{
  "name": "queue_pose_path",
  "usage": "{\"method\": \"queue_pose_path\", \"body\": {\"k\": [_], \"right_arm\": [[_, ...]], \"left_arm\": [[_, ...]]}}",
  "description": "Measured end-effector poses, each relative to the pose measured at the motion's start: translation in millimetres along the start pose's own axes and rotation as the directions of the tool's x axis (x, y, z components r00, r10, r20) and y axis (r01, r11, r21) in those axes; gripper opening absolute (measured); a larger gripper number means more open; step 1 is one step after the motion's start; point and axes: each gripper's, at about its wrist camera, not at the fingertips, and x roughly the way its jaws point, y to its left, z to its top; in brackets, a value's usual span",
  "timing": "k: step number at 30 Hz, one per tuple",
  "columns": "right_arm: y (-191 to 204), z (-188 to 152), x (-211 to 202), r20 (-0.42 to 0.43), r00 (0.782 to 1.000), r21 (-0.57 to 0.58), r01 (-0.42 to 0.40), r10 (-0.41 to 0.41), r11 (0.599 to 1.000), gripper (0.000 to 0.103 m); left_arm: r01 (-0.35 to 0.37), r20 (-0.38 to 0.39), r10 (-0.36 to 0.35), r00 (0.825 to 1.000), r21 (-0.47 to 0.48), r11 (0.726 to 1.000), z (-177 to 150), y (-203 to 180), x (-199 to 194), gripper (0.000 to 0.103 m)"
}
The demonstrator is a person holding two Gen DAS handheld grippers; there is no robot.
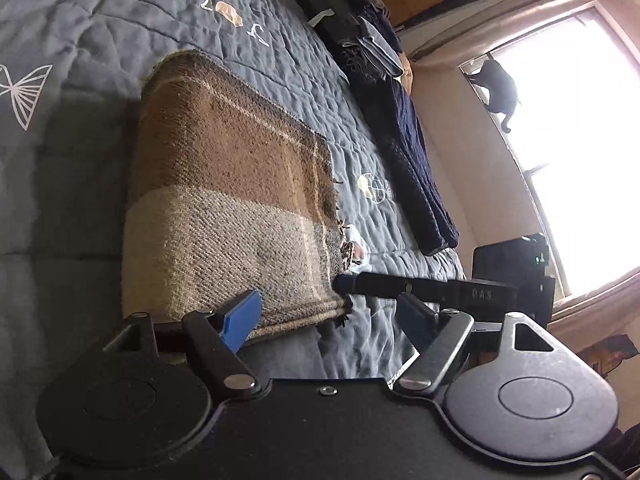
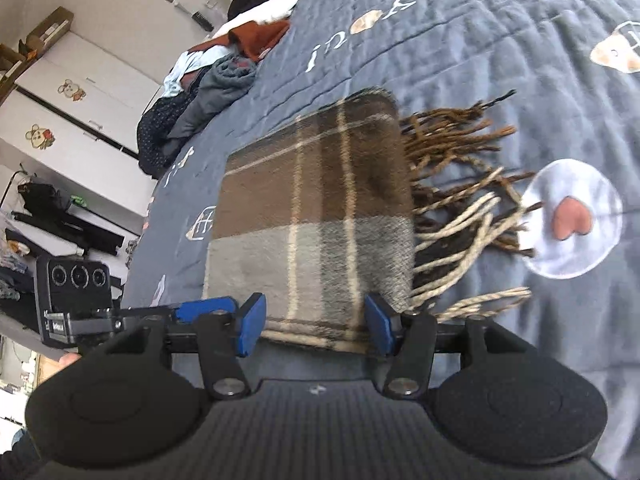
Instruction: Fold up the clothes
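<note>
Just one folded plaid scarf [image 2: 312, 216] is lying on the grey quilt [image 2: 500, 40], fringe [image 2: 472, 200] spreading sideways. Both grippers are sitting at its near edge, fingers spread wide, gripping nothing: the right gripper [image 2: 316, 326] is straddling the hem, the left gripper [image 1: 328, 320] hovering by its corner. Two clothing piles are lining the quilt's far edges: a dark one [image 1: 380, 60] and a mixed one [image 2: 224, 80].

Daylight from window [image 1: 580, 140] at right of my left wrist view, blown out to white, cat [image 1: 498, 88] there mere silhouette. Near bed [image 1: 80, 184] in shadow on that side. Right wrist view evenly lit, softer, slight blur toward left edge. Both views strongly fisheye-bent, corners vignetted dark.
</note>
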Motion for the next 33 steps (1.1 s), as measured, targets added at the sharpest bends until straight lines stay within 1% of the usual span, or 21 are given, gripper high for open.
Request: {"method": "queue_pose_path", "body": {"k": [3, 6, 8, 10, 12, 14, 16, 18, 22, 24, 26, 29, 32, 33], "right_arm": [[-4, 7, -12, 0.033, 0.999, 0.041, -0.009, 0.008, 0.999, 0.055], [-2, 17, -21, 0.111, 0.992, 0.054, -0.063, 0.057, 0.997, 0.055], [2, 25, -16, 0.135, 0.986, 0.057, -0.102, 0.094, 0.993, 0.056], [8, 31, -3, 0.132, 0.983, 0.056, -0.133, 0.125, 0.989, 0.057], [14, 35, 17, 0.097, 0.986, 0.049, -0.139, 0.133, 0.989, 0.059], [16, 35, 33, 0.070, 0.993, 0.032, -0.100, 0.098, 0.994, 0.059], [13, 34, 44, 0.059, 0.996, 0.019, -0.069, 0.068, 0.997, 0.059], [7, 38, 45, 0.071, 0.995, 0.029, -0.068, 0.066, 0.997, 0.059], [-9, 52, 32, 0.128, 0.991, 0.088, -0.055, 0.043, 0.995, 0.059], [-14, 58, 27, 0.146, 0.988, 0.126, -0.062, 0.044, 0.990, 0.059], [-12, 62, 24, 0.153, 0.986, 0.128, -0.088, 0.068, 0.988, 0.060], [0, 70, 28, 0.146, 0.981, 0.087, -0.142, 0.128, 0.986, 0.060], [7, 78, 40, 0.137, 0.973, 0.064, -0.194, 0.184, 0.979, 0.060], [6, 80, 45, 0.134, 0.974, 0.069, -0.191, 0.181, 0.979, 0.060]], "left_arm": [[0.004, 0.003, -0.004, 1.000, 0.009, 1.000, 1, -2, -2, 0.074], [0.009, 0.006, -0.009, 1.000, 0.017, 1.000, 3, -3, -3, 0.075], [0.012, 0.008, -0.012, 1.000, 0.023, 1.000, 4, -4, -4, 0.075], [0.005, 0.004, -0.005, 1.000, 0.024, 1.000, 4, -3, -4, 0.075], [-0.014, -0.006, 0.015, 1.000, 0.019, 1.000, 2, 1, -3, 0.075], [-0.034, -0.016, 0.034, 0.999, 0.014, 0.999, 1, 5, -1, 0.075], [-0.035, -0.016, 0.035, 0.999, 0.016, 0.999, 1, 5, -4, 0.075], [-0.037, -0.014, 0.037, 0.999, 0.013, 0.999, 2, 5, -5, 0.075], [-0.041, -0.013, 0.041, 0.999, 0.011, 0.999, 0, 6, -8, 0.075], [-0.042, -0.011, 0.043, 0.999, 0.015, 0.999, -1, 5, -9, 0.075], [-0.046, -0.009, 0.046, 0.999, 0.020, 0.999, -2, 3, -9, 0.075], [-0.040, -0.003, 0.040, 0.999, 0.017, 0.999, -2, 2, -10, 0.076], [-0.039, -0.002, 0.039, 0.999, 0.024, 0.999, -3, 0, -9, 0.077], [-0.039, -0.003, 0.039, 0.999, 0.023, 0.999, -3, 1, -9, 0.077]]}}
